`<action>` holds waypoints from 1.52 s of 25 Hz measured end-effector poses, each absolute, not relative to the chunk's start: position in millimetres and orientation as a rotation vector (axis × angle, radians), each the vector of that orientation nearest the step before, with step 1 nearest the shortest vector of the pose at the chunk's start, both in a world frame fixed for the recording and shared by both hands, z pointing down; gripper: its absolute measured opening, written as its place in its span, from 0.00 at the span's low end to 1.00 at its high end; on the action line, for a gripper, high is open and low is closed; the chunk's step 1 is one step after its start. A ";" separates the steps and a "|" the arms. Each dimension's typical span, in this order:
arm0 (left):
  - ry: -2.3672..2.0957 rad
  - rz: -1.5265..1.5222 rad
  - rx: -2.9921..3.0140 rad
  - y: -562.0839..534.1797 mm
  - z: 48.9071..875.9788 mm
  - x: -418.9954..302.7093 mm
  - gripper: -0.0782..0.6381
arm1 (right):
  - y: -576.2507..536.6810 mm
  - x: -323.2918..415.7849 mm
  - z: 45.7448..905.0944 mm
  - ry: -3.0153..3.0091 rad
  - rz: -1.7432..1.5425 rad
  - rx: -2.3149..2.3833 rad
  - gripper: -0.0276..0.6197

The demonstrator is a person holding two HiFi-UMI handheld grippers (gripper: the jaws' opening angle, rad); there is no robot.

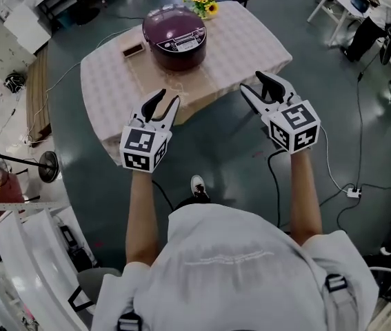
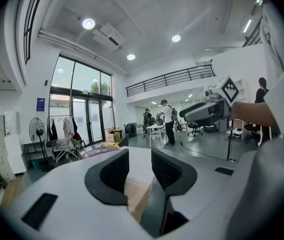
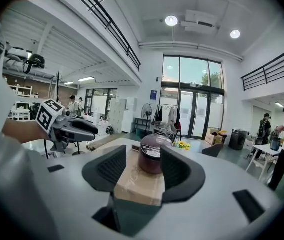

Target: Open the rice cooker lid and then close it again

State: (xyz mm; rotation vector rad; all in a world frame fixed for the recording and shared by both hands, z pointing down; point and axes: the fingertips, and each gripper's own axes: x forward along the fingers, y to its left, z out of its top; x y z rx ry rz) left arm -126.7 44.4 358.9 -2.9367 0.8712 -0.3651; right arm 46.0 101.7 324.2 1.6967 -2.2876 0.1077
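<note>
Both grippers stand empty, left gripper (image 1: pixel 167 98) half-wide, right gripper (image 1: pixel 254 83) wide, mid-frame below the shut rice cooker (image 1: pixel 178 59); we judge approach in hand, reaching the lid (image 1: pixel 174 32) release next.

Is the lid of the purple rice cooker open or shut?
Shut. The lid lies flat on the rice cooker, with no gap showing in the head view or the right gripper view.

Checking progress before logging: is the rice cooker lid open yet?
No, in the head view the rice cooker sits on the table with its lid shut flat.
</note>
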 end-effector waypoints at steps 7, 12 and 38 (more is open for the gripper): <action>0.903 -0.351 -2.975 -21.1 366.7 -138.4 0.32 | 35.1 32.7 335.1 -2.256 0.127 1.623 0.36; 0.932 -0.345 -2.997 -51.0 373.9 -152.7 0.32 | 2.1 20.2 339.7 -2.241 0.129 1.606 0.35; 1.027 -0.407 -3.052 -126.2 410.7 -155.0 0.32 | -105.4 26.9 375.1 -2.179 0.115 1.512 0.17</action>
